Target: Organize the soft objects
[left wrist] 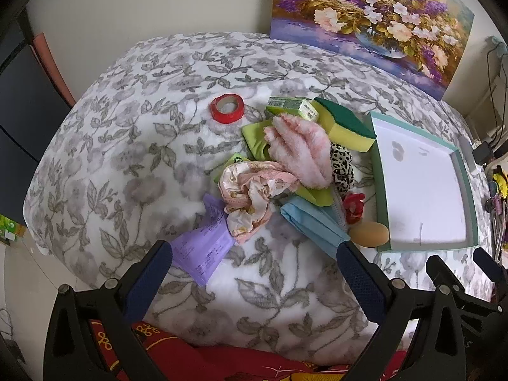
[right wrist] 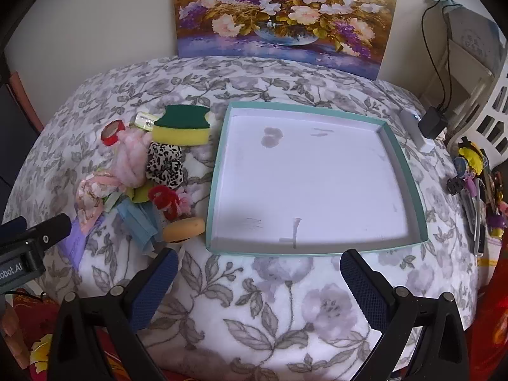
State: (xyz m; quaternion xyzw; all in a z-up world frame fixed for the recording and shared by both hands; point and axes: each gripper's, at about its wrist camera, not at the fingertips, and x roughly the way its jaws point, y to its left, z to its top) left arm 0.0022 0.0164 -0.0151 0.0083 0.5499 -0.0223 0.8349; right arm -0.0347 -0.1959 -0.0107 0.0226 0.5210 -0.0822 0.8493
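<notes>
A heap of soft things lies on the flowered blanket: a fluffy pink cloth, a crumpled pink fabric, a yellow-green sponge, a leopard scrunchie, a blue face mask, a red scrunchie and a tan sponge puff. An empty teal-rimmed white tray lies to their right. My left gripper is open and empty, just in front of the heap. My right gripper is open and empty, in front of the tray's near edge.
A red tape roll, a green box and a purple packet lie by the heap. A flower painting leans on the back wall. Hair clips, a charger and a white basket are at the right.
</notes>
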